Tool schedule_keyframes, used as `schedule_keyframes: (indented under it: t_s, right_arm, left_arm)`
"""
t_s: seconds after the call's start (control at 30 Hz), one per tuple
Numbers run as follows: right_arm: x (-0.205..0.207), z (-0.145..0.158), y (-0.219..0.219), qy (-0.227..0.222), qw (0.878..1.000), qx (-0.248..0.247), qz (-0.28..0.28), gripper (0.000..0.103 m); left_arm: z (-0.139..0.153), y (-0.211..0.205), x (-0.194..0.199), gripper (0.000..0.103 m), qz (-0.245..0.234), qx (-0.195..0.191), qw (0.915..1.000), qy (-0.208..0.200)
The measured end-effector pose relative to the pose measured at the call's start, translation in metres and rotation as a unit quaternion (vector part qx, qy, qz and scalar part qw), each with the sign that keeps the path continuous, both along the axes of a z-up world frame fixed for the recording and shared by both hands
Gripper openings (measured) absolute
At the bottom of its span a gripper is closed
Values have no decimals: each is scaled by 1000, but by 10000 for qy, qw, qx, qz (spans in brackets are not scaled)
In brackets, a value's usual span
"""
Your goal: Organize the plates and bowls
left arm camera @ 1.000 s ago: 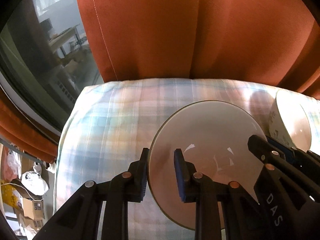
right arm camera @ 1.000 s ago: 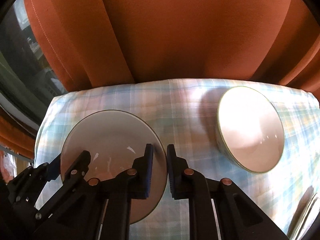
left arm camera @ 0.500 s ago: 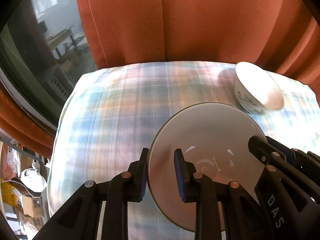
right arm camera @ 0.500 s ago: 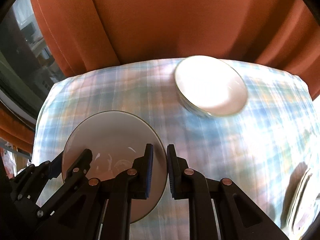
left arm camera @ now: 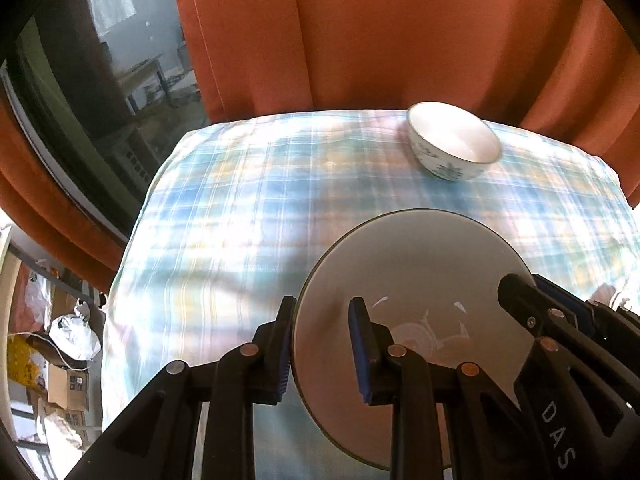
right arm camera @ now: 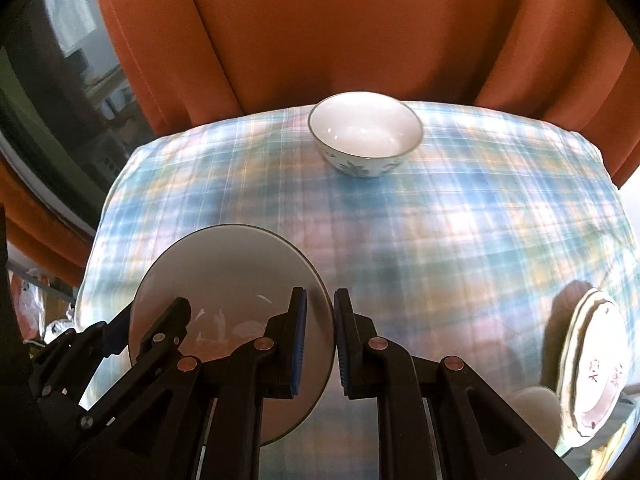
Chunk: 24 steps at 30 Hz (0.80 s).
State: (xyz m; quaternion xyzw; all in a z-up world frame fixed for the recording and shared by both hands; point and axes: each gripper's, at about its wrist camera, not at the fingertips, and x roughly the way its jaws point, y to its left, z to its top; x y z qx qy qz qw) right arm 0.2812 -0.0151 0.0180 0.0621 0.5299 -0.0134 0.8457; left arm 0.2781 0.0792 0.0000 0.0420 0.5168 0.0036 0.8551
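Note:
A plain white plate [left arm camera: 416,276] [right arm camera: 228,272] hangs above the plaid tablecloth [left arm camera: 240,200] [right arm camera: 460,240], gripped from both sides. My left gripper [left arm camera: 322,316] is shut on its left rim, one blue pad above and one below. On the opposite rim my right gripper [right arm camera: 320,304] is shut the same way. Each gripper shows in the other's view, the right gripper [left arm camera: 532,292] and the left gripper [right arm camera: 152,320]. A white bowl [left arm camera: 454,144] [right arm camera: 364,132] with a blue floral pattern stands upright near the table's far edge.
Orange curtains [left arm camera: 400,32] hang right behind the table, with a dark window [left arm camera: 100,100] to the left. A stack of patterned plates [right arm camera: 592,360] sits at the near right of the table, with a pale rounded dish [right arm camera: 536,404] beside it. Boxes and bags [left arm camera: 68,344] lie on the floor, left.
Both grippers have drawn back from the curtain and risen a little with the plate still between them. The bowl now looks farther off, and the plate stack has come into the right view.

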Motion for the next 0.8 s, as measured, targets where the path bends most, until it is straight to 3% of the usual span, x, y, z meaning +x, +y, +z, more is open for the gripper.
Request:
schedule_keyframes:
  t_s: [0.33, 0.8]
  right_arm:
    - [-63, 28, -48, -306, 9995, -27, 116, 17]
    - [-116, 26, -128, -442, 9989, -83, 135, 17]
  left_arm:
    - [19, -51, -55, 25, 122, -99, 9996, -241]
    - [17, -127, -100, 26, 64, -150, 9990, -409]
